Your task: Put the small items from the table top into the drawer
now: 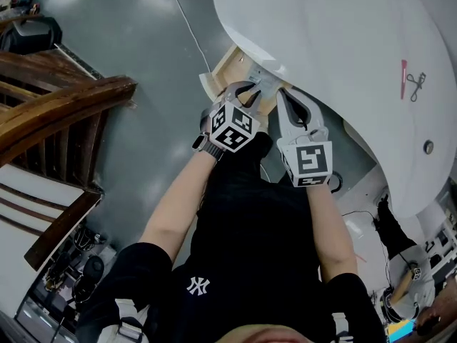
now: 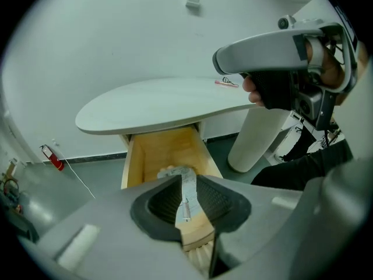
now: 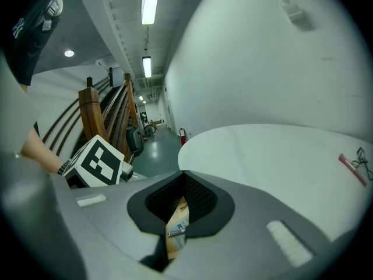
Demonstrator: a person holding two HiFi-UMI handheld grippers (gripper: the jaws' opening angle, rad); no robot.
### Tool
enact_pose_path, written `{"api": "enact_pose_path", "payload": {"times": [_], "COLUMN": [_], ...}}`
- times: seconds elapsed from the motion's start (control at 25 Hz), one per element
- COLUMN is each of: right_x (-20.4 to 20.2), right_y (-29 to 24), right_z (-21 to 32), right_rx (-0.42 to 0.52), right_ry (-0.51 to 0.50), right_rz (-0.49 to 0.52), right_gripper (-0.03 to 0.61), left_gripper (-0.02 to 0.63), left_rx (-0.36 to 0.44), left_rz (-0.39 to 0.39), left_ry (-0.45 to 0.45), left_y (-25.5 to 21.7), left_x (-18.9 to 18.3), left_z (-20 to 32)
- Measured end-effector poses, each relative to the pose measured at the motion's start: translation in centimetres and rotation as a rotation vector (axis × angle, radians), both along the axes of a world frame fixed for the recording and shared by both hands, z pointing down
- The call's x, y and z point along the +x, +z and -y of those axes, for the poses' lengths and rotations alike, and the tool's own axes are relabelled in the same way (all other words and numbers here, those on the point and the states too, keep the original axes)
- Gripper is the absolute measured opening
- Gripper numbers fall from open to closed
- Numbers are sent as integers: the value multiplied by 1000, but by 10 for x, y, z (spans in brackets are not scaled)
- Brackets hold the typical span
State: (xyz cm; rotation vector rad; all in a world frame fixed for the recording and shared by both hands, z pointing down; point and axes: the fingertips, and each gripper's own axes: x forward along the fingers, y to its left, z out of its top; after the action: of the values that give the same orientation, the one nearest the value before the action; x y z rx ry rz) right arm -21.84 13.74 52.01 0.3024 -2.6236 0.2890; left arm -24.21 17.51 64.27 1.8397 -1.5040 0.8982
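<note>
Desk point(image 1: 343, 41), white, rounded top: standing over a grey floor.

Drawer point(image 2: 157, 156), pale wood inside: hanging open under the desk's near edge, at its left end.

Left hand-held gripper point(image 2: 185, 185): pointing steeply down over the open drawer. Its jaws are sitting almost together and appear to be pinching a thin white item point(image 2: 186, 200) that is sticking out past the pads above the drawer's floor.

Right hand-held gripper point(image 3: 182, 179): hovering just beside the left one at the drawer's front. Its jaws are pressing fully together and gripping nothing.

Pink stick point(image 1: 403, 77) and small metal scissor-handled tool point(image 1: 416, 84): lying side by side on the desk's right part, well in from the near edge.

Small round item point(image 1: 428, 146): sitting just inside the near edge, right of the drawer, too small to identify.
</note>
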Motion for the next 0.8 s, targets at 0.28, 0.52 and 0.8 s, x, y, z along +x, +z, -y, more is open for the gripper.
{"api": "enact_pose_path", "payload": {"times": [0.28,0.52,0.8], "right_x": [13,36,74], "right_y": [-36,-64,-93], "right_z": [7,26,49], "right_rx": [6,24,47], "right_ry": [23,74,141], "right_rz": [15,35,46], "right_gripper": [21,21,21], "left_gripper": [60,34,0], "left_rx": [58,126,197], "left_rz": [10,19,17], "left_ry": [-5,20,55], "left_y": [-52,-97,-146], "left_x": [6,23,50], "left_z": [11,39,71]}}
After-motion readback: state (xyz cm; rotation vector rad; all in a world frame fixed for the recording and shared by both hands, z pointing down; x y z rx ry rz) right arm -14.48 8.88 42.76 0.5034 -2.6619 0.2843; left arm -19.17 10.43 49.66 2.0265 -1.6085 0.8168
